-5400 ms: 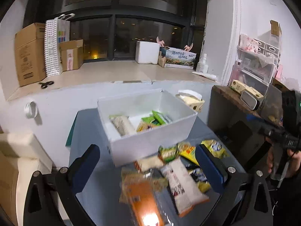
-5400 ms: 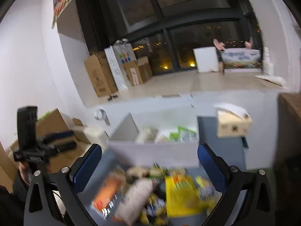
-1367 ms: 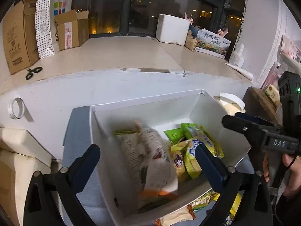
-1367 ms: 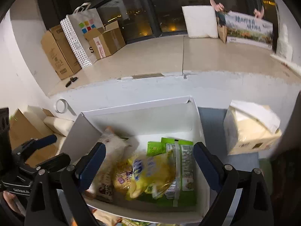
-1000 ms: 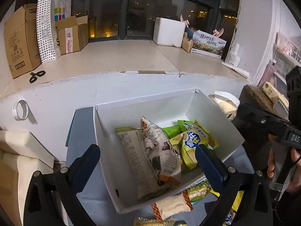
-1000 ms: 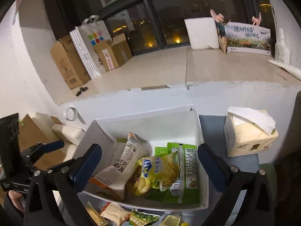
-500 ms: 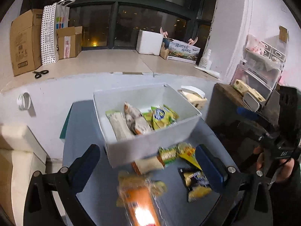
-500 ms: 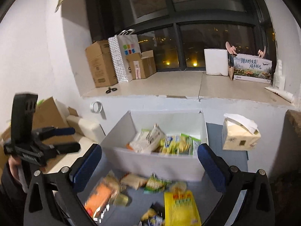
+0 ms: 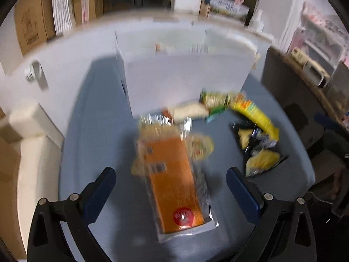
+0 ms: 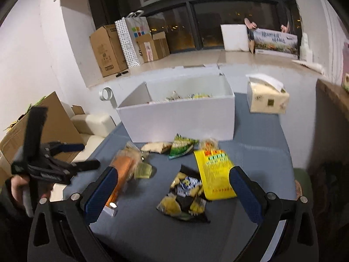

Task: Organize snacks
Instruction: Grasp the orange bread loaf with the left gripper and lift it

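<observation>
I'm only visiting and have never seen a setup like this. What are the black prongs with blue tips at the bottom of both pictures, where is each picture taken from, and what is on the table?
There is no robot here. A person holds a two-finger gripper in each hand, and each gripper carries a wide-angle camera looking along its fingers.

One picture is from the left gripper, the other from the right gripper. Both are open and hold nothing. The right view also shows the left one in the person's hand.

On the blue-grey table stands a white box with some snacks already inside. Loose packets lie in front of it: an orange pack, a yellow bag, a green packet and a dark bag. A tissue box sits to the right.
</observation>
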Available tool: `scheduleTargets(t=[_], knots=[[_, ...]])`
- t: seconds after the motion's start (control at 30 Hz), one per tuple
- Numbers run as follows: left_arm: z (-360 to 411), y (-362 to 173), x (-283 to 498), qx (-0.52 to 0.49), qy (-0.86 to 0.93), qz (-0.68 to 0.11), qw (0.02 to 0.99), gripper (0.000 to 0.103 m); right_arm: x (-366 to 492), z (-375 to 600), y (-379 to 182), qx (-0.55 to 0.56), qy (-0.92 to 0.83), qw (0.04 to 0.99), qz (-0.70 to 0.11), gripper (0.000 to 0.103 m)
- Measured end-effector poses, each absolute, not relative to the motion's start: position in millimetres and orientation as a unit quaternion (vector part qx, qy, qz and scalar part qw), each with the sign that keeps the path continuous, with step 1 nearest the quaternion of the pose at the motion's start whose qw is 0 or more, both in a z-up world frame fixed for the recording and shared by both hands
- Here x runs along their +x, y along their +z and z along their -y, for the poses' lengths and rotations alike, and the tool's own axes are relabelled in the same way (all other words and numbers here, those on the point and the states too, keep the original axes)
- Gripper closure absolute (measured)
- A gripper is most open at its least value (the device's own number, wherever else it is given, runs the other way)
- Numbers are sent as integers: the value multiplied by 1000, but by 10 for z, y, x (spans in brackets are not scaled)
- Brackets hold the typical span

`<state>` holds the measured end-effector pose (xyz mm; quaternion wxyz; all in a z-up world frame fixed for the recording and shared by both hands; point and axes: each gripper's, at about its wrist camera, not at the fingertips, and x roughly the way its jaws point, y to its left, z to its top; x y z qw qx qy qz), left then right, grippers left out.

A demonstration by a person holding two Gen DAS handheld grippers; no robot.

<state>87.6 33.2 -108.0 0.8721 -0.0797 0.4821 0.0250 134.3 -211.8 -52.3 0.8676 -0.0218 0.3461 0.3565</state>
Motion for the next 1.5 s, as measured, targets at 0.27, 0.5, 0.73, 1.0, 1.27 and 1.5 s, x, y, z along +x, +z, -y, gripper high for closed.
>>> scheduleTargets(t=[0.27, 0.5, 0.73, 1.0, 1.27, 1.5], knots=[[-316, -1578, 1081, -111, 34, -531, 840, 0, 1273, 2166, -709, -25, 345, 863, -368, 0], [-252, -1605, 1036, -76, 63, -519, 849, 30, 1277, 2174, -719, -24, 343, 863, -371, 0], [-316, -1342, 779, -97, 47, -479, 871, 38, 1279, 2097, -784, -44, 341, 858, -381, 0], [-301, -644, 471, -70, 42, -396, 915, 38, 1386, 2031, -979, -56, 331, 844, -419, 0], [-163, -256, 423, -34, 39, -345, 937, 38, 1495, 1829, -1241, -86, 338, 815, -462, 0], [-159, -119, 375, -40, 40, -331, 942, 38, 1597, 1647, -1501, -124, 334, 793, -494, 0]])
